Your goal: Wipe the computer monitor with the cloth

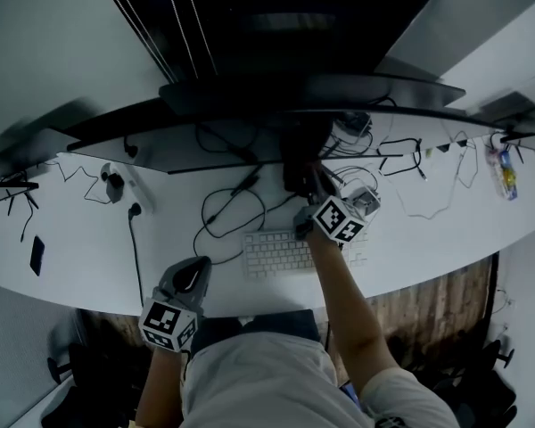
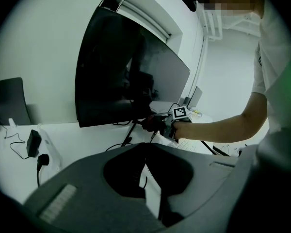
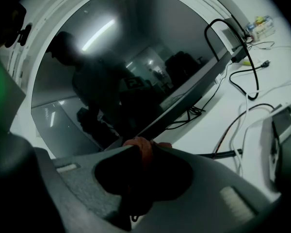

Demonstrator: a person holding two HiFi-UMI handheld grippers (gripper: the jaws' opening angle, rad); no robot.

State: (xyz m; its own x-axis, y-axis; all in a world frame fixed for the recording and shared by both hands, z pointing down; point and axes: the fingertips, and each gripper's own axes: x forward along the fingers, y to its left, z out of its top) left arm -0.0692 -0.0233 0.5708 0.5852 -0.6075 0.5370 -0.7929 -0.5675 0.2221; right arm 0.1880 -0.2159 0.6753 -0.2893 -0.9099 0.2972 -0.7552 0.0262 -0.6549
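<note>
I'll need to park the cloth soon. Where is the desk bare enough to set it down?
Two bare patches on the desk: front right, from the keyboard to the desk's right end; front left, between the small dark object and the black plug lead. Crowded: the cable tangle between monitor and keyboard, near where the right hand-held gripper holds the cloth.

white desk (image 1: pixel 89 248) | white keyboard (image 1: pixel 276 252) mid-desk | black cables (image 1: pixel 227 208) behind it | dark flat device (image 1: pixel 37 255) far left

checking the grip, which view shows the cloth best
The right gripper view: the orange cloth sits close up, pinched in the right gripper's jaws by the monitor. The left gripper view shows a far dark lump; the head view barely shows it.
</note>
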